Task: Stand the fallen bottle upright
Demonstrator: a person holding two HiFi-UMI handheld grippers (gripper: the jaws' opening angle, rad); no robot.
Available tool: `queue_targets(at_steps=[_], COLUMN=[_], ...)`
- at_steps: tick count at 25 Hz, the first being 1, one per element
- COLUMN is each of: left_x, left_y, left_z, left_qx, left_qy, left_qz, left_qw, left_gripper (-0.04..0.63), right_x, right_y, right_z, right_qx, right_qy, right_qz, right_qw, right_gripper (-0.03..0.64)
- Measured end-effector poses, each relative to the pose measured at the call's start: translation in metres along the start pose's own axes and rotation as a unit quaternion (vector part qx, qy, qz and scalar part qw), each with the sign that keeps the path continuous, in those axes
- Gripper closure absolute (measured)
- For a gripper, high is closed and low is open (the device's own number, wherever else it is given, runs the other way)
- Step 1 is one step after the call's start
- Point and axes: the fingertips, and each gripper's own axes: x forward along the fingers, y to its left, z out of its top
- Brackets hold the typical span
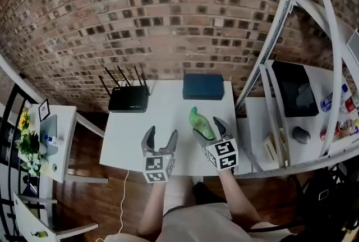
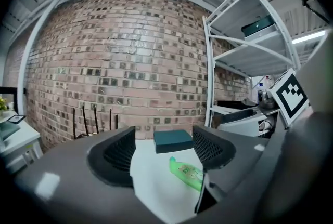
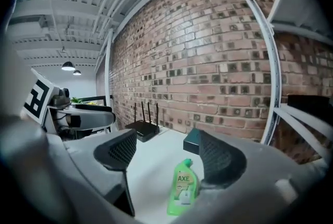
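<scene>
A green bottle (image 1: 201, 123) with a yellow label lies on its side on the white table (image 1: 129, 140), cap toward the brick wall. My right gripper (image 1: 210, 131) is open around its lower end. In the right gripper view the bottle (image 3: 182, 192) lies between the jaws, close against the right one and well clear of the left one; my right gripper (image 3: 169, 153) has no grip on it. My left gripper (image 1: 160, 141) hangs open and empty over the table's front, left of the bottle. In the left gripper view the bottle (image 2: 187, 172) shows low at the right of my left gripper (image 2: 164, 147).
A black router (image 1: 128, 101) with antennas and a dark teal box (image 1: 203, 87) sit at the table's back by the brick wall. A white metal shelf rack (image 1: 269, 95) with several items stands right of the table. A small side table (image 1: 33, 145) with flowers is at the left.
</scene>
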Motion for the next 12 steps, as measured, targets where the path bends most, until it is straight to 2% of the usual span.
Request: queue_targets(at_steps=[5,9,11,12], left_x=[0.069,0.089,0.107,0.115], left_y=[0.004,0.014,0.027,0.03], left_z=[-0.04,-0.078,-0.085,-0.088], left_qx=[0.0,-0.001,0.016,0.026], left_qy=[0.058,0.104,0.11,0.111], left_qz=[0.015,0.028,0.034,0.033], left_qw=[0.9982,0.9942,0.9933,0.9929], left_gripper=[0.245,0.245,0.246,0.276], right_x=[0.069,0.105,0.134,0.147], right_y=[-0.059,-0.067,-0.073,-0.075], right_z=[-0.042,-0.088,-0.101,-0.108], right_qx=[0.019,0.034,0.048,0.063], right_qy=[0.057,0.124,0.142,0.15], right_qz=[0.012,0.039,0.05,0.053], right_qw=[0.998,0.991,0.987,0.985], right_gripper=[0.256,0.256,0.256,0.256])
